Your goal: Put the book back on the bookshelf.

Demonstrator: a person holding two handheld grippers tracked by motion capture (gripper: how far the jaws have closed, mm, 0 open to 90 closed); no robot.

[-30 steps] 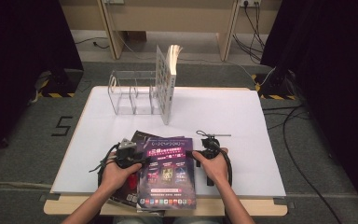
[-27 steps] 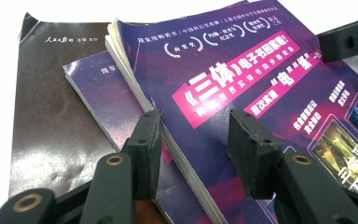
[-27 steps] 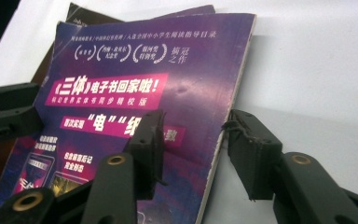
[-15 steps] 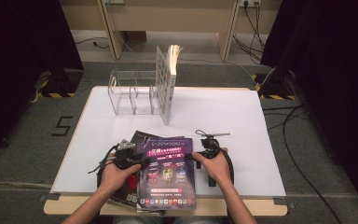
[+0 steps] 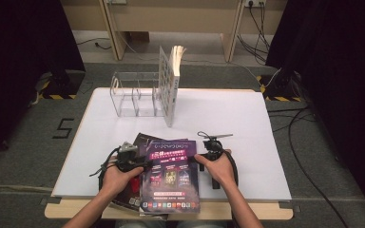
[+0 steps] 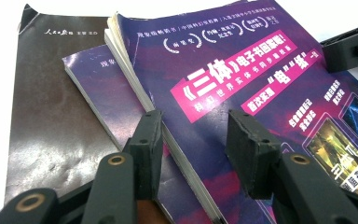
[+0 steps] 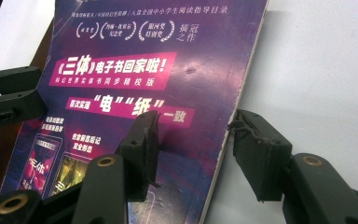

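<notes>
Grippers first: we see the left gripper (image 5: 132, 164) at the left edge of the purple magazine (image 5: 170, 175), its jaws parted and straddling that edge without pinching it. In the left gripper view the left gripper (image 6: 193, 144) has one jaw over the lower books and the other above the magazine's cover, a clear gap between them. Over on the other side, the right gripper (image 5: 208, 161) sits at the magazine's right edge. In its own view the right gripper (image 7: 193, 144) is spread too, one jaw over the cover and one over the bare white table (image 7: 326, 65), the edge running between them. We see both hands (image 5: 119, 178) wrapped around the grips. Under the purple magazine (image 6: 242, 93) lies a second purple book (image 6: 102, 100), and beneath that a dark brown book (image 6: 46, 107), all stacked at the near edge of the table (image 5: 247, 114). Farther back stands a clear acrylic rack (image 5: 135, 95) with an upright white book (image 5: 170, 88) at its right end.
</notes>
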